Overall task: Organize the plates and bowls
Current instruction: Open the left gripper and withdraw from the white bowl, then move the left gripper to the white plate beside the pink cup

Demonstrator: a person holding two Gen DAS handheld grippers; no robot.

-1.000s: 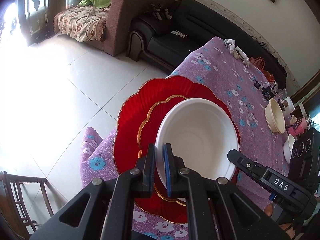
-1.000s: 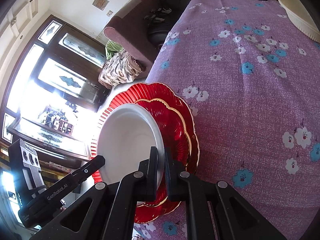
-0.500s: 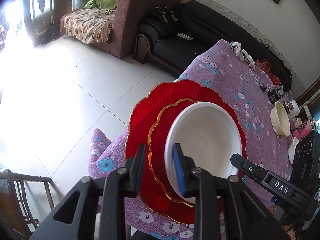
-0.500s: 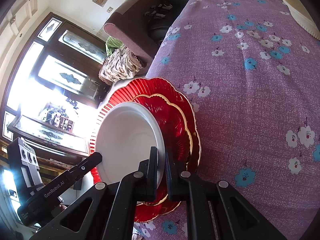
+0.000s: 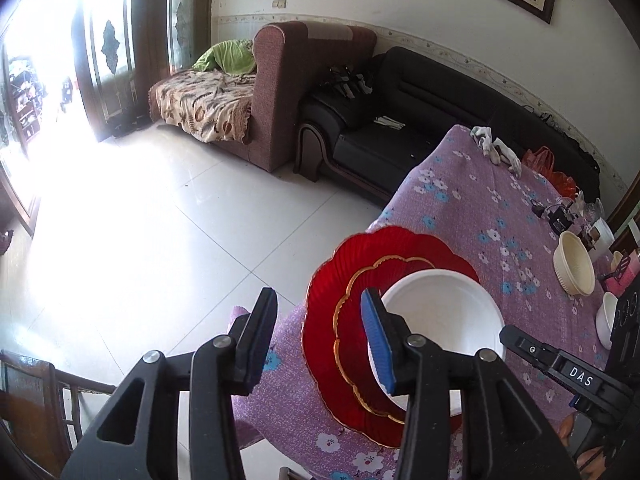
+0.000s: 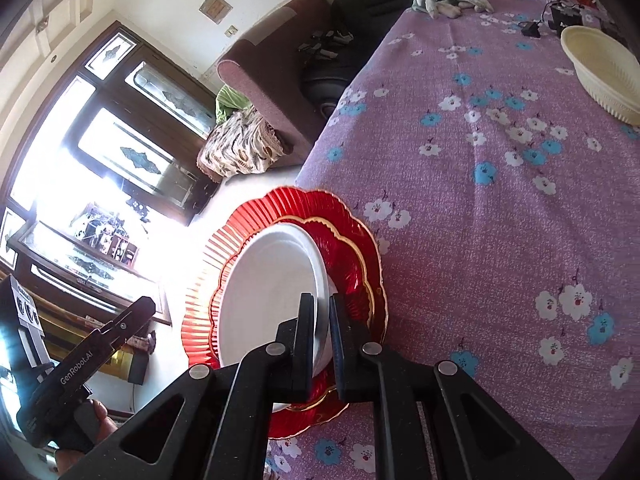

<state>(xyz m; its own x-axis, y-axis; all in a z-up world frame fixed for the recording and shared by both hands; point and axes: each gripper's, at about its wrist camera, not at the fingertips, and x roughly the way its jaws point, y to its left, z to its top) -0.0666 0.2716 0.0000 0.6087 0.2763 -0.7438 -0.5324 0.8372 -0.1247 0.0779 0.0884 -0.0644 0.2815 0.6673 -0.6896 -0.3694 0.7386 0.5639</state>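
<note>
A white bowl [image 5: 440, 312] [image 6: 272, 288] sits on a small gold-rimmed red plate [image 5: 352, 320] [image 6: 352, 264]. That plate lies on a larger red plate [image 5: 380, 248] [image 6: 280, 204] at the table's near corner. My right gripper [image 6: 321, 320] is shut on the bowl's near rim. One of its black fingers [image 5: 532, 350] shows at the bowl's right side. My left gripper [image 5: 318, 340] hovers above and left of the stack. Its jaws are opening and nothing is between them.
A cream ribbed bowl [image 5: 574, 268] [image 6: 604, 68] and a small white bowl [image 5: 606, 320] stand further along the purple flowered tablecloth [image 6: 500, 220]. A cloth [image 5: 496, 150] and cables lie at the far end. Tiled floor drops off left of the stack; a wooden chair [image 5: 24, 400] stands near.
My left gripper has let go of the white bowl's rim, opened, and lifted up and away to the left. The right gripper stays shut on the rim.
</note>
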